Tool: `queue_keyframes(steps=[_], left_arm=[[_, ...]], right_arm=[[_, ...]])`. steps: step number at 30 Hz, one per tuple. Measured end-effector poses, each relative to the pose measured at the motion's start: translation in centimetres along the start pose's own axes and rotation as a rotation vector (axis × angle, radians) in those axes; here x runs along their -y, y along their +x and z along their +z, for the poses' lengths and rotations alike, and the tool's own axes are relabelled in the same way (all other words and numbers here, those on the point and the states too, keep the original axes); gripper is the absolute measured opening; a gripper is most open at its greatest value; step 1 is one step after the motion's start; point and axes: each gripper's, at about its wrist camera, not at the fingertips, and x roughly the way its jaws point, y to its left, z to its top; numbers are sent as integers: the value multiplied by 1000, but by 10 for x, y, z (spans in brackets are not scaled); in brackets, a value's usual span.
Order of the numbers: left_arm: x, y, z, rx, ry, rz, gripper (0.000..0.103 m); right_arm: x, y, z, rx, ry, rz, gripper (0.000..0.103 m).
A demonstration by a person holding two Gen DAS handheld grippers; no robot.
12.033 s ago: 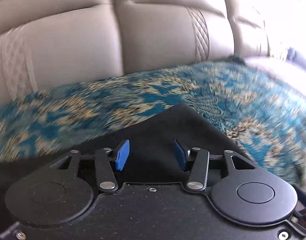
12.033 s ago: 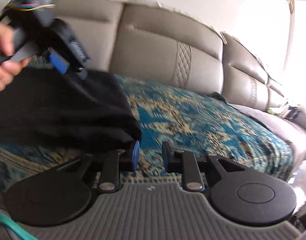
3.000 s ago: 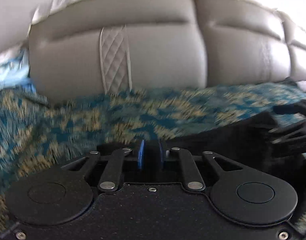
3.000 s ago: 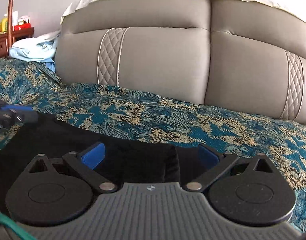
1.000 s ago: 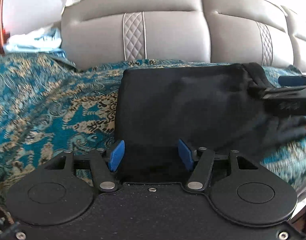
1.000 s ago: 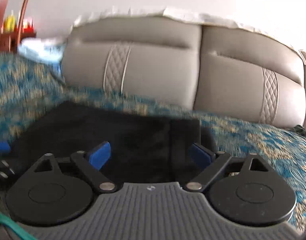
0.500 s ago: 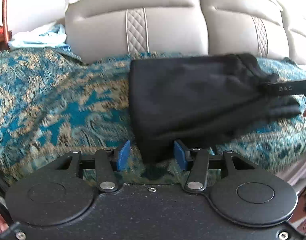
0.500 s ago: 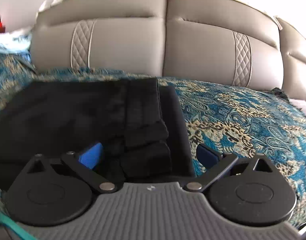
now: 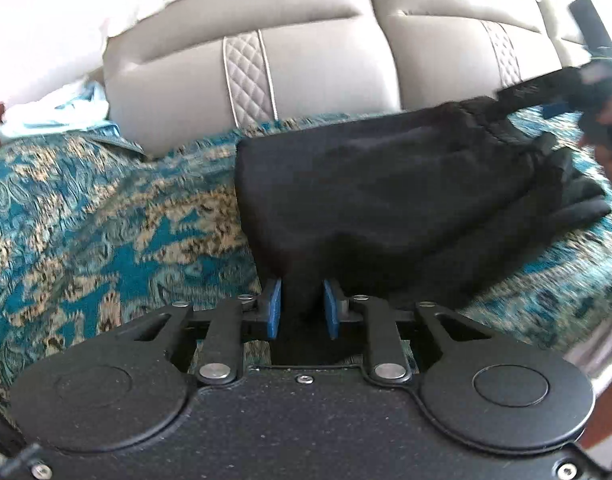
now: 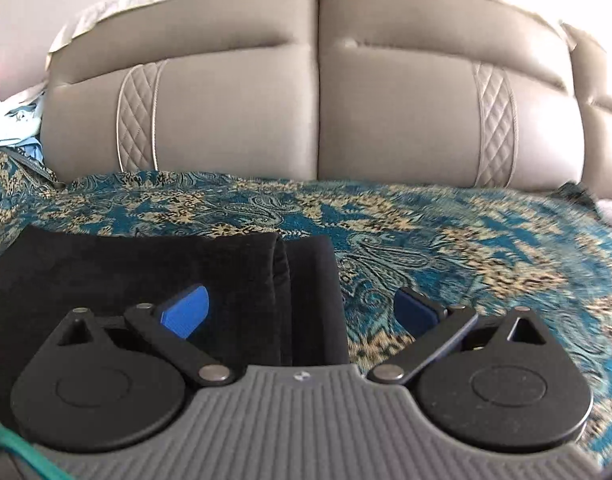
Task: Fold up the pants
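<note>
The folded black pants point(image 9: 386, 192) lie on the teal patterned cover point(image 9: 105, 240). My left gripper point(image 9: 301, 300) is at their near corner. Its jaws are closing, and the blue pads point(image 9: 274, 308) press a bunch of black cloth between them. My right gripper point(image 10: 301, 296) stands wide open, low over the right edge of the pants point(image 10: 145, 264). The stacked folds lie under its gap and neither pad touches them. In the left wrist view that gripper is a dark blur at the pants' far right end, held by a hand point(image 9: 610, 160).
A grey padded headboard point(image 10: 318, 120) rises behind the cover point(image 10: 466, 232). Light blue cloth point(image 10: 9, 128) is heaped at the far left. The cover's edge point(image 9: 602, 344) drops away at the right of the left wrist view.
The left jaws have narrowed from wide open onto the pants' near corner. The right gripper has moved to the right, from over the middle of the pants to their right edge, and stayed open.
</note>
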Motion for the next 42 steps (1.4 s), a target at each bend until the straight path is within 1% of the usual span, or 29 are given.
queue_keyframes(steps=[2,4,5,6,8,9,10,11,13,16,19,21,23,24,26,28,31,33,39,42], left_arm=[[-10,-7,-1,-29,-8,-31,32],[-23,-16,2,-32,-30,-59,34],[-31,-19,6,-31,-49,-74,41],[-40,-21,11,-31,-78,-96,46],[-61,-21,26,-15,-147,-155,63],[-73,-15,36,-1,-192,-181,68],[-82,-7,45,4,-224,-201,78],[-91,5,54,-4,-252,-218,81],[-105,36,74,-46,-303,-224,81],[-114,84,97,-121,-351,-182,79],[-115,124,107,-188,-377,-172,79],[-114,146,110,-220,-384,-191,79],[-109,158,114,-187,-353,-191,85],[-108,164,118,-187,-339,-200,85],[-105,175,123,-183,-334,-224,89],[-104,182,126,-174,-333,-243,90],[-99,188,129,-168,-337,-241,92],[-94,190,130,-164,-327,-234,94],[-78,190,129,-153,-247,-203,100],[-74,190,128,-148,-235,-195,101]], right_arm=[[7,11,4,-17,15,31,103],[15,21,9,-34,40,84,103],[18,25,10,-41,56,111,103],[22,28,11,-47,73,138,103],[26,35,12,-62,98,179,103],[28,39,12,-72,111,199,103],[29,42,11,-81,123,214,103],[30,46,11,-93,135,230,103],[31,51,10,-102,145,239,103],[28,52,10,-102,135,245,103],[25,53,9,-101,117,249,103],[24,53,8,-99,112,256,103],[24,52,7,-96,106,269,103],[24,51,6,-95,99,273,103],[22,49,5,-95,77,287,103],[18,46,3,-96,42,301,103],[13,43,-1,-85,-5,301,103],[14,43,-2,-82,0,304,103],[13,42,-2,-80,0,303,103],[11,41,-3,-77,-1,298,103]])
